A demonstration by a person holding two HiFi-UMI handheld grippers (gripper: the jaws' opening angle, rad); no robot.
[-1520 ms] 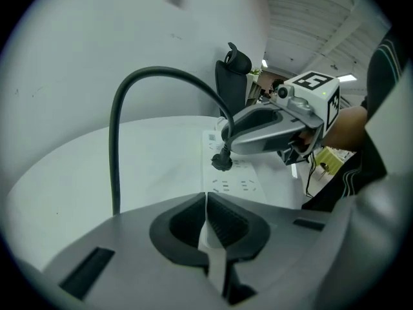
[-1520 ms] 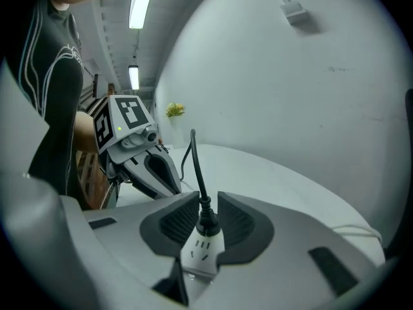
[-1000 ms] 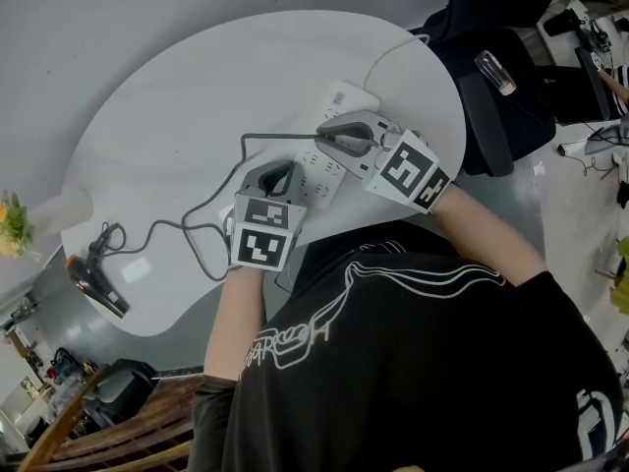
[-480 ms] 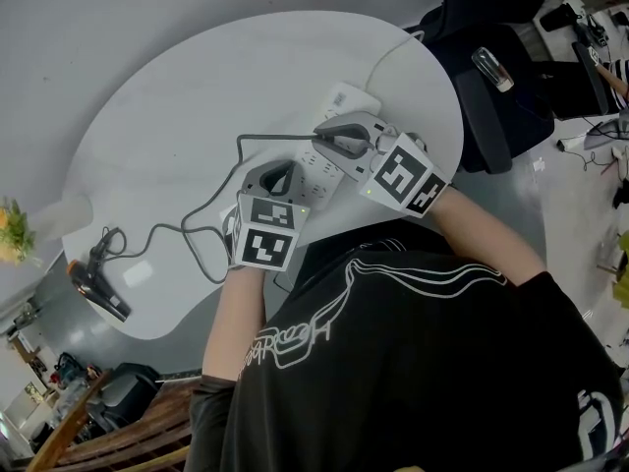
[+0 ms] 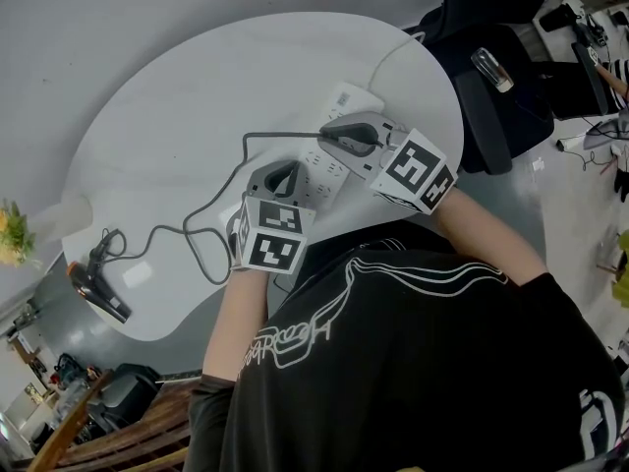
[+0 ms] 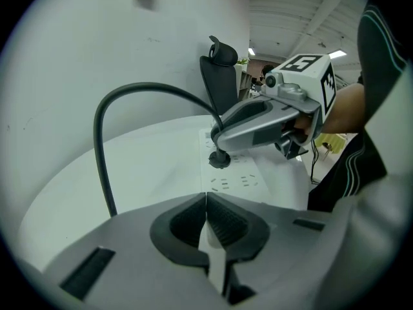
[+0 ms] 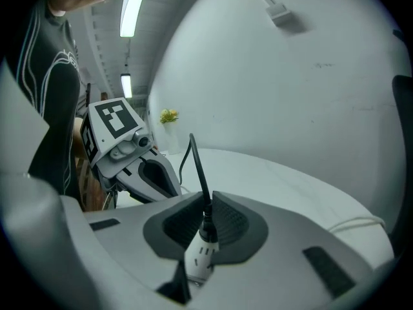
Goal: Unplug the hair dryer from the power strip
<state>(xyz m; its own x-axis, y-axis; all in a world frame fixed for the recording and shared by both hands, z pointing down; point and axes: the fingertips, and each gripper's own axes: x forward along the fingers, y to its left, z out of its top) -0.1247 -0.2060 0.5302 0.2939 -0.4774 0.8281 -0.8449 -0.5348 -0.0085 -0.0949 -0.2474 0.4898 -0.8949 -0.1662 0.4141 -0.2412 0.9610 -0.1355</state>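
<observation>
White and smooth, the table [image 5: 197, 96] is filling most of the head view, its outline curving like a rounded bean against a grey floor. A black office chair [image 5: 491, 96] is standing off the table edge at 2 o'clock.

You are working at the table's 4 o'clock side, both grey plastic grippers reaching in over the rim. Your left gripper [image 6: 206, 205] is pinching the near end of the power strip [image 5: 316, 165], its ribbed black pads drawn together on the white casing. Your right gripper [image 7: 206, 215] is clamping the plug [image 6: 219, 159], pads tight on either side of it, at 12 o'clock from the left one.

The power strip is lying flat, a long white plastic bar with rows of small slots across its top.

A dark, rubbery cord [image 6: 97, 131] is arching up out of the plug, bending over and then snaking in loose loops across the table toward 8 o'clock.

The hair dryer [image 5: 96, 288] is lying on its side there, right at the table edge and well apart from both grippers: a dark, slim body with a copper-coloured end.

The plug is small, round and dark, sitting just over the strip's slotted face; whether its pins are seated in the socket cannot be told.
</observation>
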